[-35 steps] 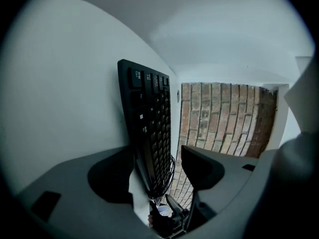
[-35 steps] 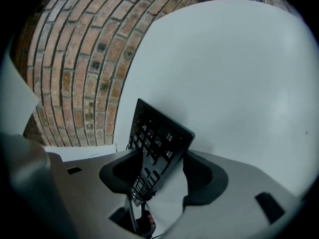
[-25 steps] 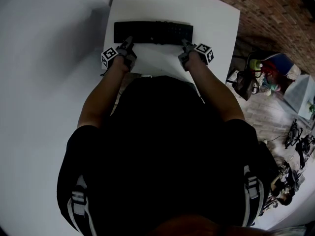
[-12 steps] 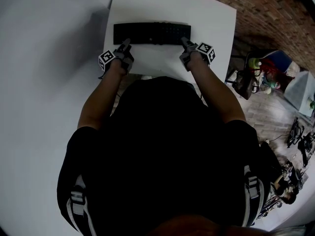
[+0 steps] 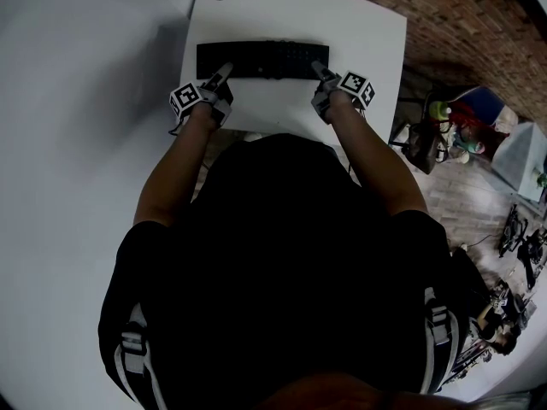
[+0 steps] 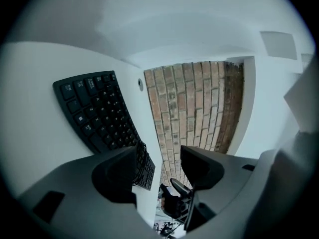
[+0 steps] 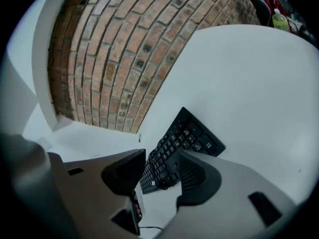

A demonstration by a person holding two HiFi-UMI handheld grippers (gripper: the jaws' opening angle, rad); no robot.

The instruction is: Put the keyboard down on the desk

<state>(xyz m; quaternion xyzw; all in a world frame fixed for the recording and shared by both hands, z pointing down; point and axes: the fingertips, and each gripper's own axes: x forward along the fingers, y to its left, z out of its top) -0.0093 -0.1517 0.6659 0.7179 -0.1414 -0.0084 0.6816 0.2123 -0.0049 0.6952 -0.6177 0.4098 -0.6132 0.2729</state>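
Little has shifted in the head view since the earlier frames: the keyboard lies where it lay and both grippers keep to its near edge. Both pairs of jaws have just been closing slightly, with nothing caught between them. We see the white desk (image 5: 367,49) in the upper middle of that view. The black keyboard (image 5: 262,59) lies flat on it, its long axis running left to right across the frame, so we judge the task's thing already set down. The left gripper (image 5: 222,73) points at the keyboard's near long edge close to its left end, and the right gripper (image 5: 318,71) at the same edge close to its right end. The keyboard lies just above both in the frame, neither hand nearer than the other. In the left gripper view the jaws stand apart, with the desk's edge and the brick wall (image 6: 194,103) in the gap and the keyboard off at the left of frame, passing behind the left-hand jaw. In the right gripper view the jaws also stand apart, and the keyboard shows through the gap, lying on the desk beyond and pressed by neither pad. We reckon the coming move is a withdrawal toward the bottom of the head view, square to the long axis, so no tip drags the keyboard askew.
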